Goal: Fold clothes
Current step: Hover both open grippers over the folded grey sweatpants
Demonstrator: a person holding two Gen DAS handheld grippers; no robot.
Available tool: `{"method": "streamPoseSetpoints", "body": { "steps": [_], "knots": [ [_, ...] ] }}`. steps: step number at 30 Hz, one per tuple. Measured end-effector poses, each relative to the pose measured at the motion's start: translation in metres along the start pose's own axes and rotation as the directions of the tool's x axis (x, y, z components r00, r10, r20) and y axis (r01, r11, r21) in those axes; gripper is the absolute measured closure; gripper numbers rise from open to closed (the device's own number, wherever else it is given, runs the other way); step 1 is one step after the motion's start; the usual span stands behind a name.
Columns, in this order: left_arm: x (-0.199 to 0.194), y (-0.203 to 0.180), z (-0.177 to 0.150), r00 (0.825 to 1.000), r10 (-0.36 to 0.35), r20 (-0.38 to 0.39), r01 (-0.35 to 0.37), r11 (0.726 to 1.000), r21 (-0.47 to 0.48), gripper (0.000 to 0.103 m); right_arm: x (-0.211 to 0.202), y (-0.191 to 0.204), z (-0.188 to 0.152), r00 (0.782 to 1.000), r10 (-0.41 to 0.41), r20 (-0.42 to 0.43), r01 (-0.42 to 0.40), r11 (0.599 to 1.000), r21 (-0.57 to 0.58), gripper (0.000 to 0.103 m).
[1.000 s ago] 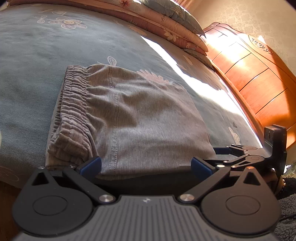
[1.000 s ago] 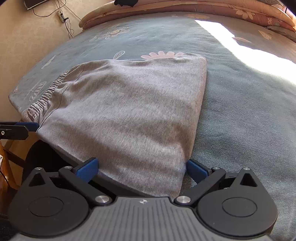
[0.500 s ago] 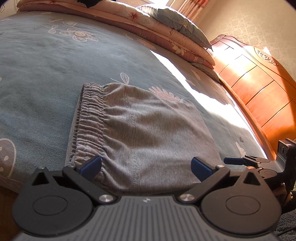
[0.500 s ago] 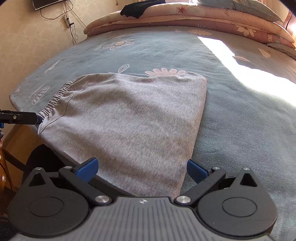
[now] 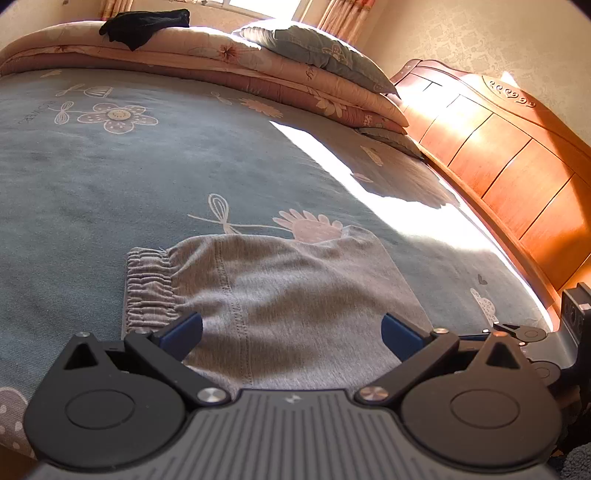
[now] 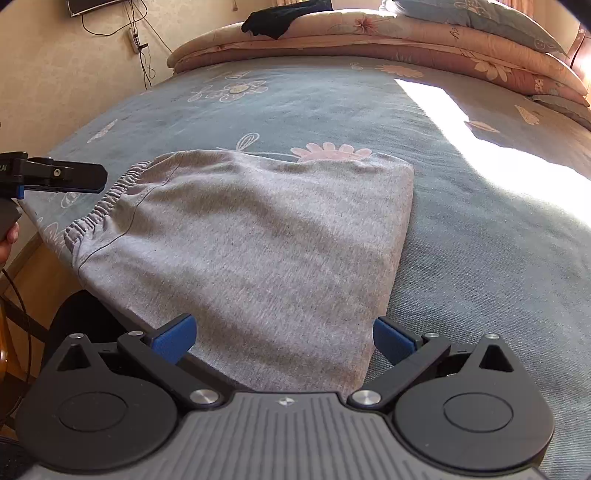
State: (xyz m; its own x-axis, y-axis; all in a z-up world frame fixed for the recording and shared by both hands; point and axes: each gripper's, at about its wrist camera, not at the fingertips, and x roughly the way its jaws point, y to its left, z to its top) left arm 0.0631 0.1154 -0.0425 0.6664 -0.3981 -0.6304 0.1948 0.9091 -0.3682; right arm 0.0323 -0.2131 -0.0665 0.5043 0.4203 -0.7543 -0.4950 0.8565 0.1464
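A folded grey garment (image 5: 280,295) (image 6: 251,243) with a gathered elastic waistband (image 5: 147,291) (image 6: 99,214) lies flat at the near edge of the blue flowered bedspread (image 5: 110,177) (image 6: 480,258). My left gripper (image 5: 291,332) hangs open just short of the garment's near edge, nothing between its blue pads. My right gripper (image 6: 282,338) is open too, over the garment's near right corner, holding nothing. The left gripper also shows from the side at the left edge of the right wrist view, as a dark tool (image 6: 55,175) held by a hand.
Stacked quilts (image 5: 240,70) (image 6: 406,33) and a pillow (image 5: 317,51) sit at the far end of the bed, with a black garment (image 5: 144,26) (image 6: 284,18) on top. A wooden headboard (image 5: 498,155) runs along the right. A sunlit patch (image 6: 498,158) crosses the bedspread.
Both grippers have drawn back and lifted away from the folded garment, so more of the bed and the quilts shows. The garment lies still.
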Motion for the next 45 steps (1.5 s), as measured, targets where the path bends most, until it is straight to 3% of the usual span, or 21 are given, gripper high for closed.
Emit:
{"method": "streamPoseSetpoints", "body": {
  "steps": [6,10,15,22,29,32,38,45],
  "knots": [
    [0.042,0.035,0.017,0.999,0.024,-0.045,-0.028,0.995,-0.1,0.001,-0.002,0.001,0.0,1.0,-0.007,0.004,0.007,1.0,-0.003,0.0],
    [0.047,0.045,0.018,1.0,0.012,-0.025,-0.016,0.99,-0.143,0.001,-0.004,0.001,0.0,1.0,-0.013,0.006,0.013,1.0,-0.005,0.0],
    [0.023,0.026,0.019,1.0,0.027,-0.003,-0.027,0.996,-0.082,0.001,-0.005,0.002,0.001,1.0,-0.006,0.012,0.006,1.0,-0.004,0.0],
    [-0.014,-0.006,-0.008,1.0,-0.024,-0.016,0.025,1.0,0.01,0.001,-0.004,0.006,-0.001,1.0,0.012,0.011,-0.012,1.0,-0.006,0.0],
    [-0.006,0.005,-0.042,0.994,0.003,-0.108,-0.008,0.999,-0.039,0.001,-0.004,0.009,-0.003,1.0,0.017,0.014,-0.017,1.0,-0.011,0.0],
    [-0.01,0.009,-0.043,0.995,-0.012,-0.096,0.007,0.998,-0.055,0.001,-0.006,0.008,-0.003,1.0,0.01,0.016,-0.01,1.0,-0.008,0.0],
    [-0.024,0.005,-0.03,0.998,0.051,-0.044,-0.052,0.999,-0.008,0.001,-0.005,0.001,-0.004,1.0,0.007,0.02,-0.007,1.0,0.023,0.0],
    [-0.026,0.038,-0.02,0.997,0.073,0.019,-0.07,0.988,-0.137,0.001,-0.003,-0.002,-0.004,1.0,0.005,0.011,-0.005,1.0,0.029,0.0]
  ]
}}
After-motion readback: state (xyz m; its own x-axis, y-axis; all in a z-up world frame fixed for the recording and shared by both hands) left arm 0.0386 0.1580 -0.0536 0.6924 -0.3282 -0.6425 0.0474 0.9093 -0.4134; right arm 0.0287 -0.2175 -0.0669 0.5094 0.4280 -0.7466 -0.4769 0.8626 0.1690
